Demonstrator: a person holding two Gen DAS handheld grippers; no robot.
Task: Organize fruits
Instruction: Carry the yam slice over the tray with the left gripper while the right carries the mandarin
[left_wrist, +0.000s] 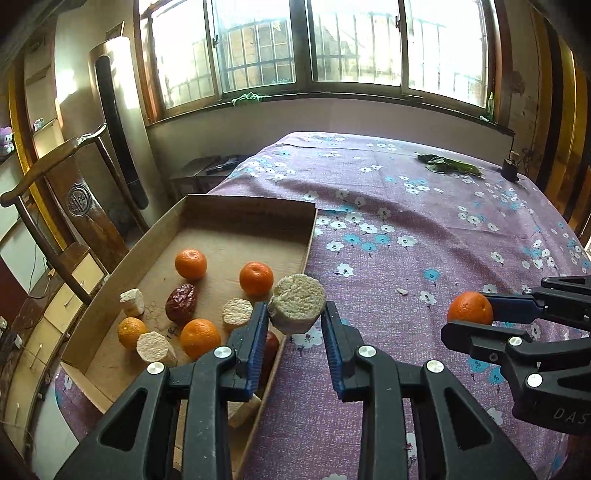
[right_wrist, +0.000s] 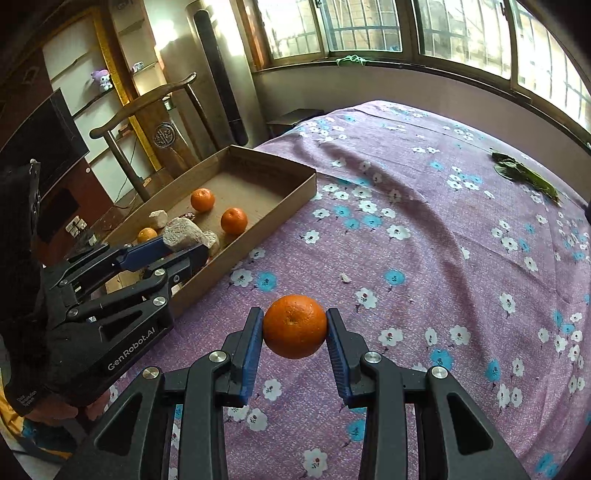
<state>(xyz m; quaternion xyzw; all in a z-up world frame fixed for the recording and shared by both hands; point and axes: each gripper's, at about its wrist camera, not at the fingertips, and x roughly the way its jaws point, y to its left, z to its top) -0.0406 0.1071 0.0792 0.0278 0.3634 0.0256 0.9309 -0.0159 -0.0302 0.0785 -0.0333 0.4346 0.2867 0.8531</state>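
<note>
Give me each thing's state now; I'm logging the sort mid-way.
Left gripper: jaws shut on the pale cut chunk, held over the box edge.
Right gripper: jaws shut on an orange, lifted above the flowered cloth.
Cardboard box: open, holding oranges, pale chunks and a red date.
Green leaves: lying loose on the cloth.
</note>
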